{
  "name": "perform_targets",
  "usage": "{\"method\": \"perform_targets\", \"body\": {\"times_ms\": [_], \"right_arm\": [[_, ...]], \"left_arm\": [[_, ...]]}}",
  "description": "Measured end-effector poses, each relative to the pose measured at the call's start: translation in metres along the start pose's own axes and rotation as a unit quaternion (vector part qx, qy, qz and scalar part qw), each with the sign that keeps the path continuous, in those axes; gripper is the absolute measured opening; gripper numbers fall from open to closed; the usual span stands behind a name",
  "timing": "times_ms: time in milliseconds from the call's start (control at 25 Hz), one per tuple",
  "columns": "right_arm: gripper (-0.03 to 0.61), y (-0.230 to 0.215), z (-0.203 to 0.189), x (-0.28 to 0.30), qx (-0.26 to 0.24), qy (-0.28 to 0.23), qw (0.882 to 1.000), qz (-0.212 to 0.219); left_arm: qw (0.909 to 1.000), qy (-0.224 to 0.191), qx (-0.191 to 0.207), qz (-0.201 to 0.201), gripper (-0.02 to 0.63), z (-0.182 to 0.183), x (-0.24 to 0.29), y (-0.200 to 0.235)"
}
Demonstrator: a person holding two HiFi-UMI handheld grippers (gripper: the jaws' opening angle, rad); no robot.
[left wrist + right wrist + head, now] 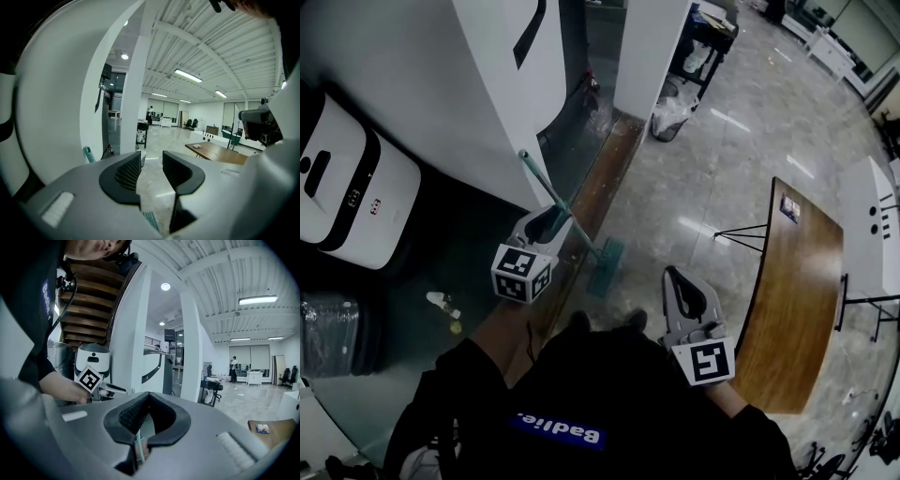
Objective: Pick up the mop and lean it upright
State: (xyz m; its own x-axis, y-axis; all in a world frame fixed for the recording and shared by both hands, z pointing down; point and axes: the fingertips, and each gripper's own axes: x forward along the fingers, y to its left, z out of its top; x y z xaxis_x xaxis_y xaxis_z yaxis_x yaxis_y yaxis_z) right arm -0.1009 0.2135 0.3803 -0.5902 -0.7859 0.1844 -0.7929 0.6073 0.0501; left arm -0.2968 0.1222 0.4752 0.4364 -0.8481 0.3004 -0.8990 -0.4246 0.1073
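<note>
The mop leans against the white wall. Its teal handle runs down to the flat teal head on the floor. My left gripper is beside the handle's middle, jaws open and apart, and nothing sits between the pads. In the left gripper view the handle's top end shows left of the jaws and part of the mop head shows below them. My right gripper hovers lower right of the mop head with its jaws closed and empty; in its own view the tips meet.
A white machine and a dark wrapped cylinder stand at the left. Small bottles lie on the floor near my left arm. A wooden table stands to the right. A bagged bin sits by the pillar.
</note>
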Motion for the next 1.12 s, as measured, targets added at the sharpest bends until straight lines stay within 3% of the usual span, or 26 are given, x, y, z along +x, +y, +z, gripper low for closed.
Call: {"method": "perform_targets", "body": {"times_ms": [520,1120], "right_arm": [[0.006,0.003,-0.002,0.013,0.004,0.008,1.000,-0.001],[0.006,0.005,-0.004,0.013,-0.006,0.022,0.999,-0.043]], "left_arm": [[0.9989,0.037,-0.015,0.023,0.169,-0.033,0.033,0.045],[0.9946,0.071,-0.049,0.058,0.173,-0.072,0.066,0.115]]}}
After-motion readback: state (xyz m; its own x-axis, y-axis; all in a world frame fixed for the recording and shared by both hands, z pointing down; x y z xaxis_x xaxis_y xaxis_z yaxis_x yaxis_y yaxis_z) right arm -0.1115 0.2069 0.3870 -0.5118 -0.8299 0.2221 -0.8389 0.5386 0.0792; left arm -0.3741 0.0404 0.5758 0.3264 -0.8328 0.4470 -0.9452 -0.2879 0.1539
